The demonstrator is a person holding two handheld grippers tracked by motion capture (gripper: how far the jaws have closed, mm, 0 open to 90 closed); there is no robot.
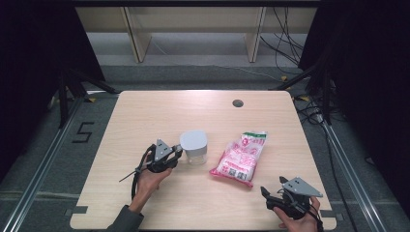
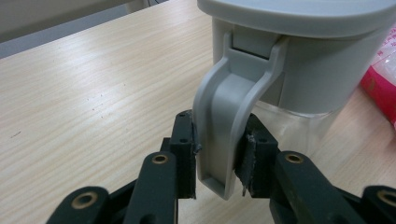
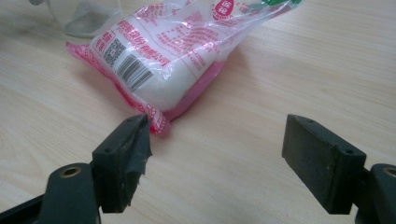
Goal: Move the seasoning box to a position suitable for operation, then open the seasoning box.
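a light wooden table (image 1: 145, 111) carries a lidded container (image 1: 194, 146) near its middle, a little toward the left edge; clear lower body, grey lid (image 1: 193, 139) on top, standing upright with its long axis vertical; its grey handle (image 2: 229, 121) juts from the side facing the left edge and curves downward; the left gripper (image 1: 175, 155) comes in from that side and its jaws stand narrow, pads (image 2: 186, 154) pressed on either flank of the handle, so the handle is held; just right of the container, apart from it, lies a pink and white packet (image 1: 239, 157), flat, its long axis running from the near edge toward the far right corner, green-printed end farthest; barcode end (image 3: 133, 70) faces the right gripper (image 3: 215, 140); that gripper sits by the near right corner, jaws wide with bare wood between them, one pad (image 3: 126, 154) just short of the packet's nearest corner; a small dark hole (image 1: 237, 103) marks the far edge; cables and wooden frames lie on the floor beyond.
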